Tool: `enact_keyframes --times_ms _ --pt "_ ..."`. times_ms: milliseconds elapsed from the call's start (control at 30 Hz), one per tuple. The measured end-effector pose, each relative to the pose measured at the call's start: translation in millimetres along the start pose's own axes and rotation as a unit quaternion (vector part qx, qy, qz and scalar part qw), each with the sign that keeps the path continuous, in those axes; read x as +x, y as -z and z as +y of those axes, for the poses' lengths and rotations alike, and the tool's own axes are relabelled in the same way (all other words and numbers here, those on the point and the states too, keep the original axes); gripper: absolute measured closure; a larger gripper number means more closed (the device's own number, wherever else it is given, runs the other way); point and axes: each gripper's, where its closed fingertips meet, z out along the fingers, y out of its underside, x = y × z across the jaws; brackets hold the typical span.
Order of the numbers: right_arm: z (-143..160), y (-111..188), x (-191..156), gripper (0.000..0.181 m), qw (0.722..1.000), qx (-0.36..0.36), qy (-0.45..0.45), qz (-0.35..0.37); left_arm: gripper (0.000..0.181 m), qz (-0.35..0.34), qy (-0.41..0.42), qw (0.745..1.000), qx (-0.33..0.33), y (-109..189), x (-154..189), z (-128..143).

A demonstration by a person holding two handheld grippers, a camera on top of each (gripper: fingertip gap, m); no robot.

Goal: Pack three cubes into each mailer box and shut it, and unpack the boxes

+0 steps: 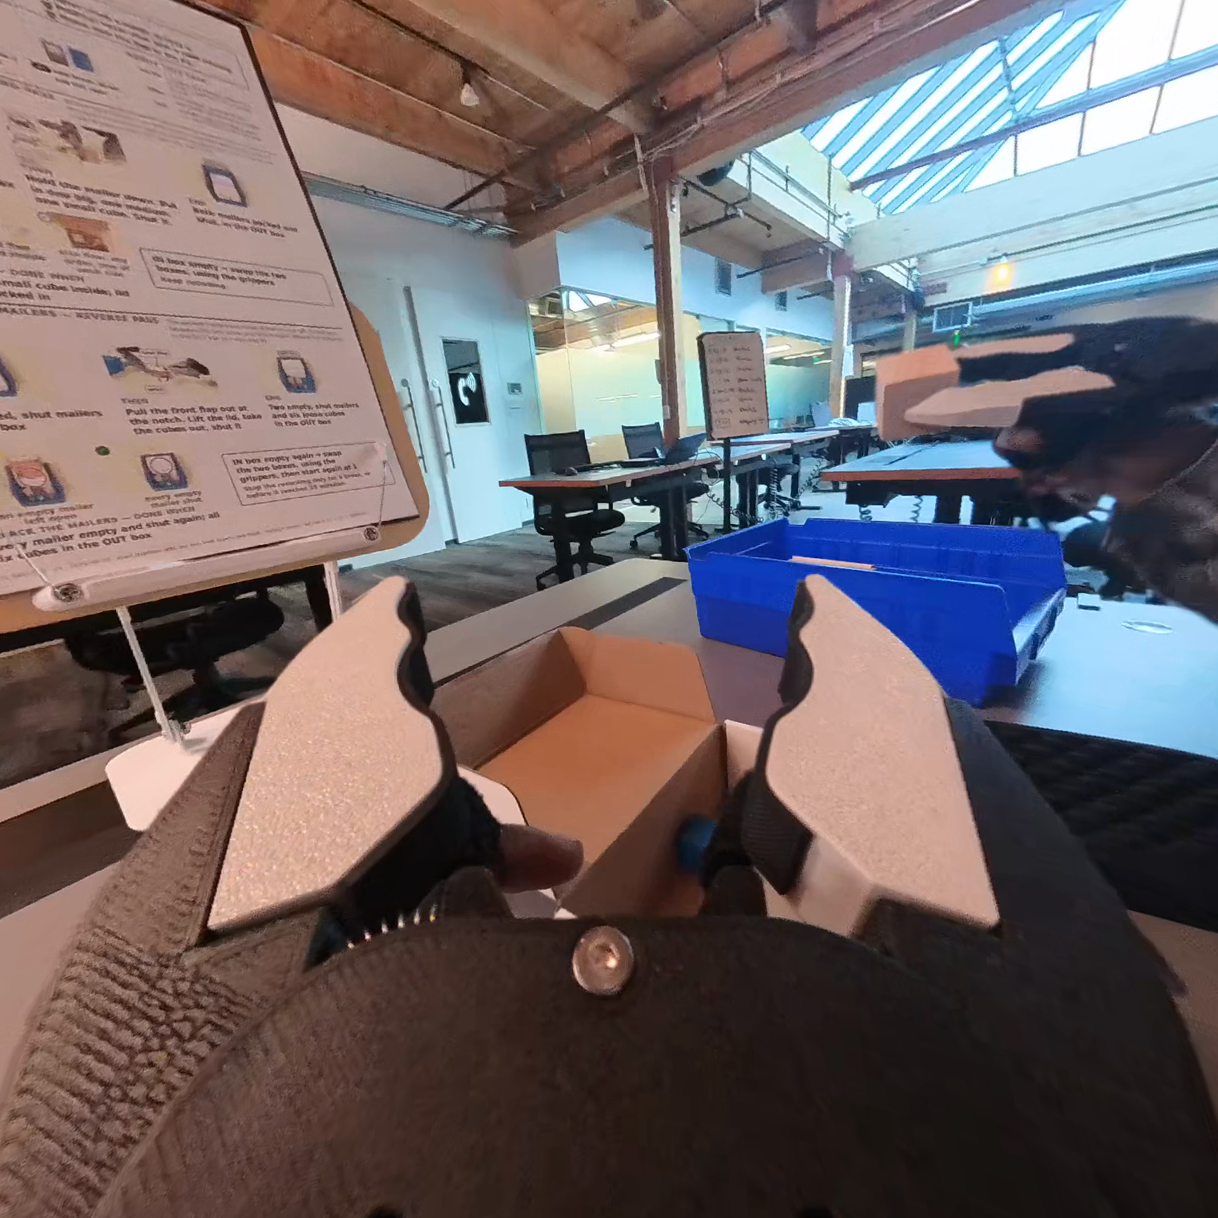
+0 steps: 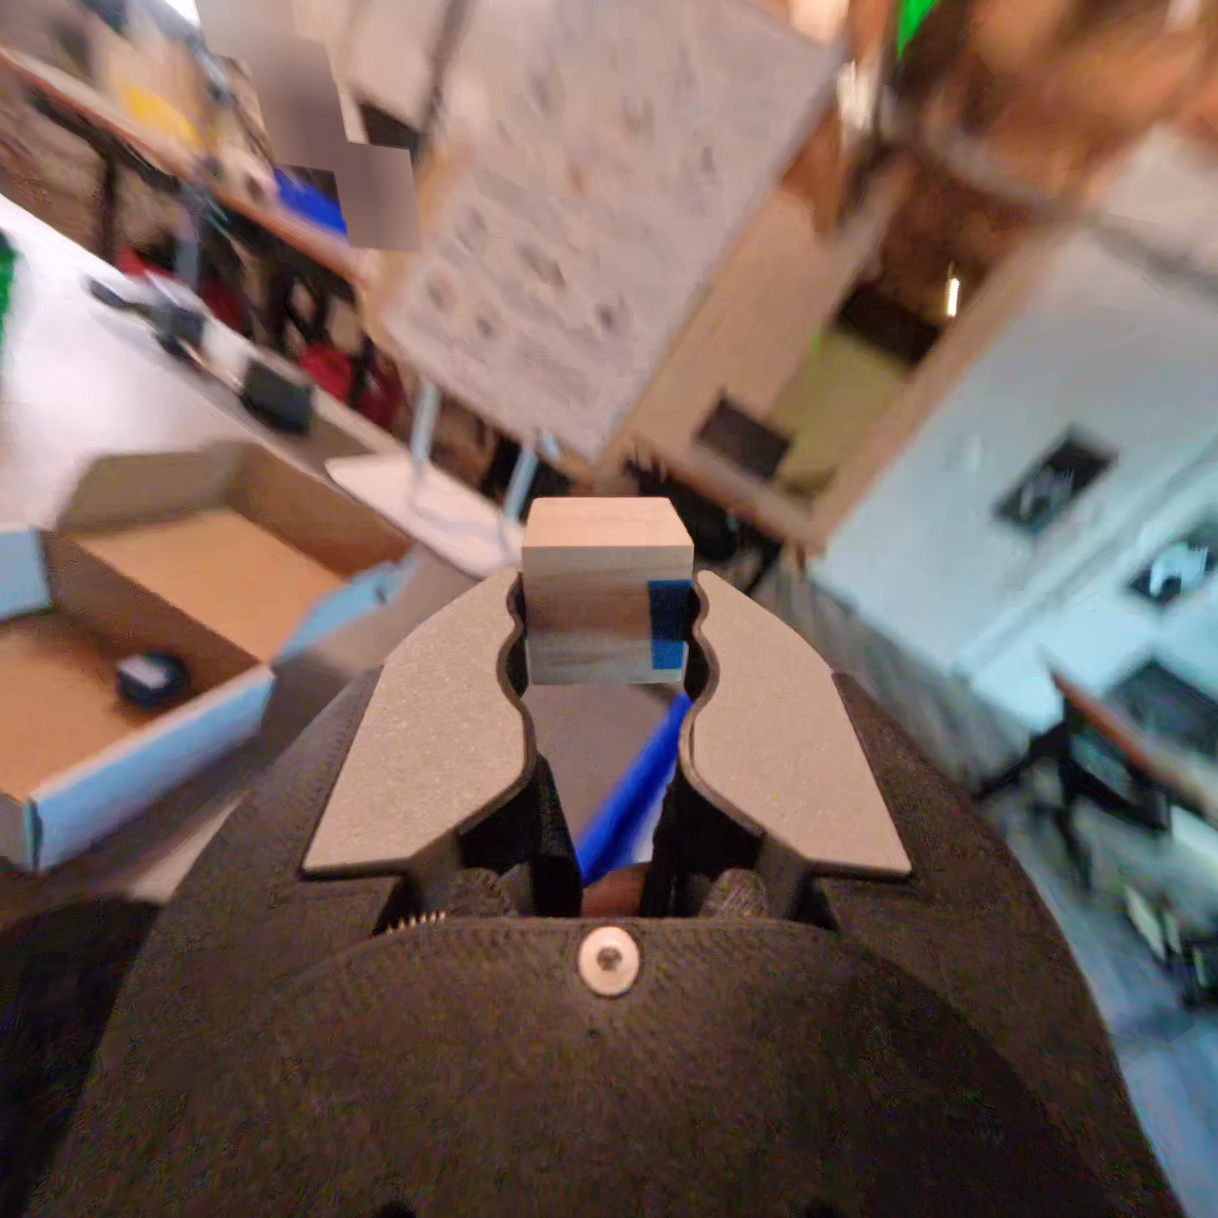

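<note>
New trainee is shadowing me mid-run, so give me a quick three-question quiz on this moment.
1. True or false: the right gripper is shut on a wooden cube.
2. The open mailer box in front of the left gripper looks: A) full B) empty C) sealed.
3. What colour is the bin behind the box?

Key: 1 true; 2 B; 3 blue.

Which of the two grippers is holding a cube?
The right gripper: its fingers clamp a wooden cube. The left gripper is open, around the open mailer box.
</note>
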Motion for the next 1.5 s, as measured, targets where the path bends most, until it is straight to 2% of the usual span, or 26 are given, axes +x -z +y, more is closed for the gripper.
enact_keyframes --times_ms 33,100,200,333,433,700,800,900,1000,1067,1133,1200,1233,1300,1333,1400,1467,1500 --pt "21.2 5.2 18.4 0.136 0.997 -0.071 -0.031 0.003 0.077 -0.002 -0.002 1.000 0.000 -0.2 -0.5 0.5" --pt "68.9 19.5 48.8 0.136 0.971 -0.219 -0.091 0.021 0.081 0.000 -0.002 1.000 0.000 -1.0 0.4 2.6" --pt "136.6 46.5 73.2 0.136 0.903 -0.401 -0.147 0.045 0.083 0.007 0.004 1.000 -0.013 -3.0 2.7 9.5" --pt "196.6 62.9 72.0 0.135 0.820 -0.530 -0.215 0.018 0.083 0.010 -0.001 0.999 -0.031 -4.7 3.9 17.9" --pt "223.3 67.0 65.8 0.135 0.778 -0.580 -0.240 -0.007 0.084 0.012 0.001 0.999 -0.034 -5.0 4.3 19.6" --pt "266.8 71.3 68.0 0.135 0.711 -0.649 -0.272 0.002 0.085 0.023 -0.009 0.999 -0.046 -5.9 9.8 23.8" --pt "276.9 74.5 64.5 0.135 0.697 -0.663 -0.273 0.000 0.085 0.023 -0.007 0.998 -0.054 -5.9 8.9 26.1" --pt "279.5 72.2 63.1 0.135 0.703 -0.658 -0.270 -0.001 0.085 0.025 -0.003 0.998 -0.064 -6.5 9.2 29.9" --pt "274.6 70.2 67.7 0.125 0.714 -0.649 -0.263 0.013 0.085 0.025 -0.003 0.997 -0.066 -6.6 9.4 30.3" --pt "258.9 62.5 74.1 0.117 0.743 -0.618 -0.255 0.034 0.085 0.024 0.002 0.997 -0.073 -6.6 8.0 32.4" --pt "226.0 42.2 78.4 0.113 0.802 -0.542 -0.244 0.049 0.085 0.023 0.011 0.996 -0.083 -6.8 6.6 36.2" --pt "177.5 15.2 72.5 0.116 0.873 -0.435 -0.217 0.040 0.085 0.022 0.018 0.995 -0.098 -7.1 5.8 41.3" --pt "149.9 2.2 58.5 0.118 0.903 -0.378 -0.204 0.009 0.085 0.022 0.020 0.994 -0.106 -7.1 5.7 43.8" --pt "95.6 -17.3 16.7 0.123 0.940 -0.270 -0.189 -0.083 0.087 0.029 0.019 0.992 -0.125 -6.6 8.0 48.9" --pt "69.9 -23.6 -7.4 0.125 0.949 -0.217 -0.185 -0.134 0.088 0.031 0.018 0.990 -0.137 -6.2 9.1 51.6" --pt "25.2 -27.9 -58.9 0.130 0.948 -0.117 -0.173 -0.242 0.091 0.037 0.016 0.987 -0.158 -5.0 11.7 56.3" --pt "-3.9 -17.6 -115.4 0.132 0.920 -0.032 -0.143 -0.364 0.096 0.046 0.017 0.983 -0.175 -3.7 14.6 60.0" --pt "-9.1 -10.0 -141.0 0.133 0.901 -0.006 -0.125 -0.416 0.099 0.052 0.019 0.981 -0.185 -2.7 15.9 61.9"
